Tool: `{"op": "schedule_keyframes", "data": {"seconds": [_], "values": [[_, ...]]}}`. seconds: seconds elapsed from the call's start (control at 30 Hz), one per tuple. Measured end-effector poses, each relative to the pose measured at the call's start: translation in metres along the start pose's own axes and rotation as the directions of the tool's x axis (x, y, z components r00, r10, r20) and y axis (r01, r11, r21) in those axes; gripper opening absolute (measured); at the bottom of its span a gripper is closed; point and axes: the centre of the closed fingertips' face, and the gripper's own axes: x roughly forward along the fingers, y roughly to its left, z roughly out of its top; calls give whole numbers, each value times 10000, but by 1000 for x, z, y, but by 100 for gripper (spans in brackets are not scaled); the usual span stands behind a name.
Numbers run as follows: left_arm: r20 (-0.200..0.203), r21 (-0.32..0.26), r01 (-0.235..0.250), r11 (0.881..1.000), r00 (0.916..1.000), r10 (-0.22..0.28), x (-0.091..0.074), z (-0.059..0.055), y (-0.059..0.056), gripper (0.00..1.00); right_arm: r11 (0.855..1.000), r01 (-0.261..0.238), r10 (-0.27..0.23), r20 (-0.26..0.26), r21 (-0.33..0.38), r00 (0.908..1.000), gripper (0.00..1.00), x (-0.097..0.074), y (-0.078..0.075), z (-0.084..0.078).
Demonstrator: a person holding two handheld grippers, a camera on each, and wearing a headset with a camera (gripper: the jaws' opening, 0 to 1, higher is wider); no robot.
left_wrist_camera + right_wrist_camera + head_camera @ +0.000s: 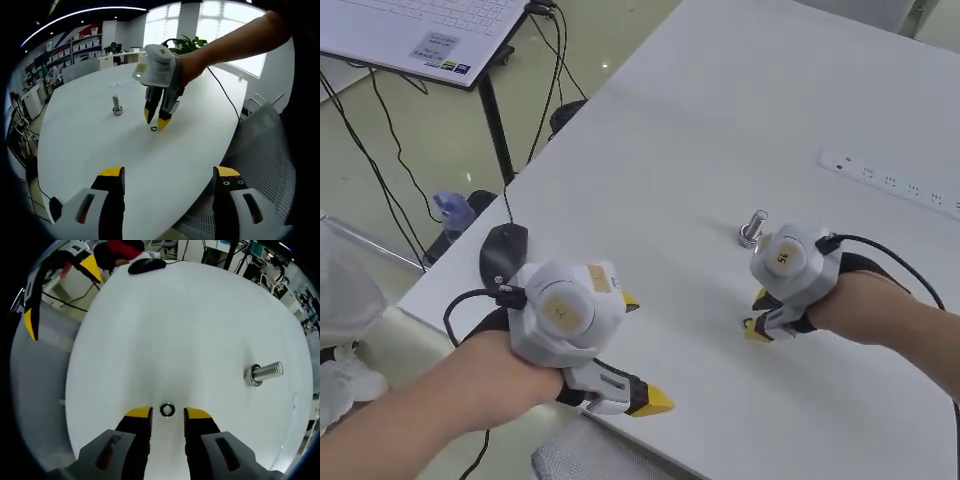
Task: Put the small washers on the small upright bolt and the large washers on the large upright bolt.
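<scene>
Yellow-tipped jaws of my right gripper [167, 415] stand narrowly parted on the smooth white table [190, 330]. A small metal ring washer [167, 410] lies flat between their tips, unclamped. A threaded steel bolt [264, 373] stands upright nearby. My left gripper [170, 172] hangs wide open, empty.

Open table [175, 330] surrounds the washer [167, 410]; the upright bolt [264, 373] stands nearby.

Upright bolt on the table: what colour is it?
The bolt is shiny silver; clearest in the right gripper view.
</scene>
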Motion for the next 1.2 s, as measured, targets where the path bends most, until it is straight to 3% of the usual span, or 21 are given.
{"op": "schedule_keyframes", "data": {"seconds": [0.17,0.5,0.77,1.2], "values": [[1,54,-54,10000,10000,54,0,0,0,70,9999,34,-36,-215,-118,9998,24,2,0,-6],[25,37,-95,9999,10000,95,-1,0,-1,70,9996,71,-80,-319,-286,9995,21,1,4,-3],[30,-78,-165,9998,9999,165,-3,-3,0,70,9998,94,-101,-513,-149,9986,15,1,1,-4],[39,-86,-206,9998,9998,206,-3,-2,1,70,9999,121,-124,-616,-42,9980,13,0,-1,-3]]}}
